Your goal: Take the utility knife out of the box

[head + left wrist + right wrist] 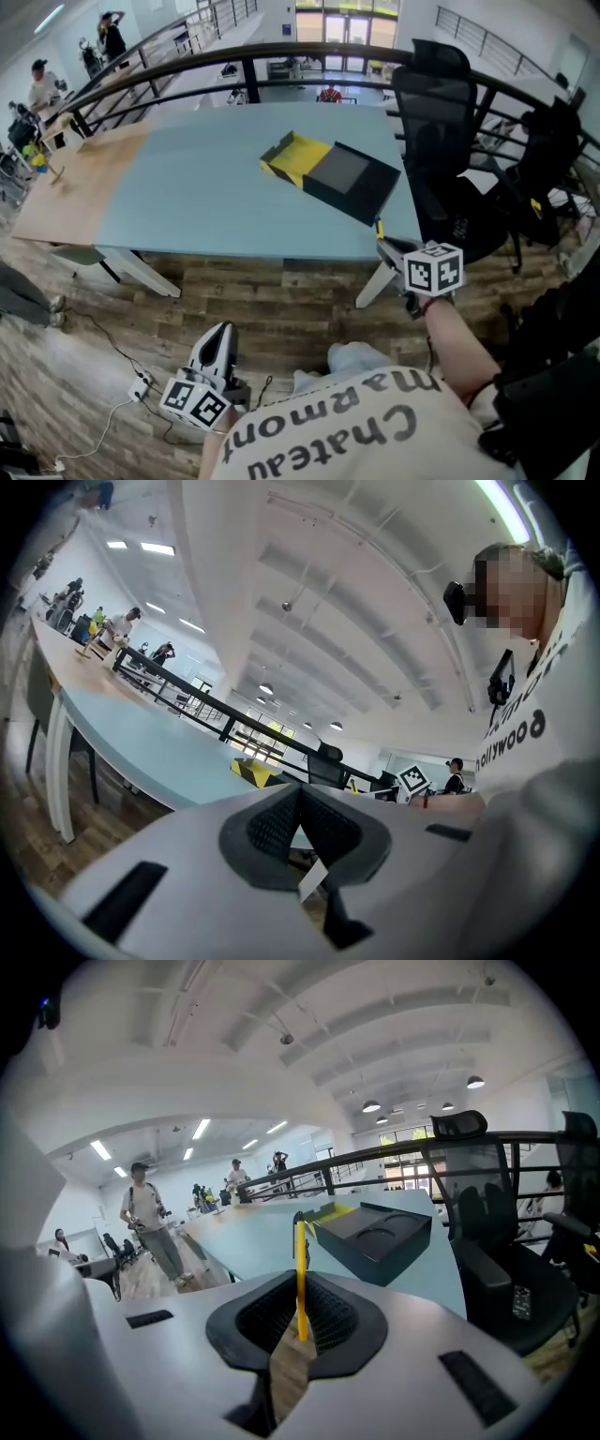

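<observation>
The black box (349, 178) with its yellow lid (292, 156) folded back lies open on the light blue table (206, 197). My right gripper (386, 247) hovers just off the table's near right corner, shut on the slim yellow utility knife (379, 229). In the right gripper view the knife (301, 1260) stands edge-on between the pads of the right gripper (300, 1288), with the box (375, 1237) beyond it. My left gripper (221, 336) hangs low over the floor, away from the table. In the left gripper view the left gripper (300, 797) is shut and holds nothing.
A black office chair (439, 112) stands at the table's right edge, with more chairs (553, 150) farther right. A dark railing (281, 52) runs behind the table. A wooden table section (75, 178) adjoins on the left. Cables and a power strip (141, 382) lie on the floor.
</observation>
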`<state>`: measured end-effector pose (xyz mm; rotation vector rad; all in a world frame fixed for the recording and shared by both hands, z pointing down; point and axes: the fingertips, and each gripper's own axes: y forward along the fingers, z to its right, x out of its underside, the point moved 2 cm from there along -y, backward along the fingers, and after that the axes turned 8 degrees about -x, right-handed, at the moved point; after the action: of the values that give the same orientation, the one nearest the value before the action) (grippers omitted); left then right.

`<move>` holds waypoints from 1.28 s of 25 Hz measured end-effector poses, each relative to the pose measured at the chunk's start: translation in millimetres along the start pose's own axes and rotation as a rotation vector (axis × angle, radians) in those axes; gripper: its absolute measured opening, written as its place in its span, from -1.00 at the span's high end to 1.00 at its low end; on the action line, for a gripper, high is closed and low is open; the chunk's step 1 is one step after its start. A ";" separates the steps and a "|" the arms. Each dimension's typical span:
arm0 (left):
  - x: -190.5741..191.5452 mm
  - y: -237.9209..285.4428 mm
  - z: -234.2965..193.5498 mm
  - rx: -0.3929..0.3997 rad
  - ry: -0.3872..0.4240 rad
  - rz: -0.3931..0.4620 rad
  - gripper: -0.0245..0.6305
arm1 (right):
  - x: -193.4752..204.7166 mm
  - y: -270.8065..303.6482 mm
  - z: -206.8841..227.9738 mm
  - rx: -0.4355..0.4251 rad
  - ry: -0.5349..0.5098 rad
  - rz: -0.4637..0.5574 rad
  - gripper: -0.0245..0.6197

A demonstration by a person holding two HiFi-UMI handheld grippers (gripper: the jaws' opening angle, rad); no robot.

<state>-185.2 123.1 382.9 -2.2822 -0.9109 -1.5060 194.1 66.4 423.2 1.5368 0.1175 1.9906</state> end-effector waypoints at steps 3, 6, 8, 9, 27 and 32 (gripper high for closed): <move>0.7 -1.2 -6.1 -0.006 -0.017 0.015 0.92 | -4.5 -4.1 -2.3 -0.017 0.019 0.012 0.76; 4.5 -0.3 -8.2 -0.018 -0.030 0.025 0.92 | -10.6 -7.2 6.4 -0.013 0.050 0.041 0.76; 8.1 0.7 -6.9 -0.028 -0.041 0.021 0.92 | -14.1 -9.7 12.1 -0.010 0.055 0.053 0.76; 9.5 1.3 -5.6 -0.033 -0.043 0.017 0.92 | -15.4 -11.3 14.7 -0.010 0.049 0.055 0.76; 29.0 52.4 72.2 -0.061 -0.040 0.012 0.92 | -8.6 -75.5 112.8 0.023 0.036 0.023 0.76; 36.2 68.9 108.9 -0.042 -0.024 0.003 0.92 | 6.2 -102.7 147.2 0.039 0.065 0.014 0.76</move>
<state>-52.6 140.5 376.8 -2.3347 -0.8895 -1.5136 368.0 109.9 432.2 1.5016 0.1741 2.0607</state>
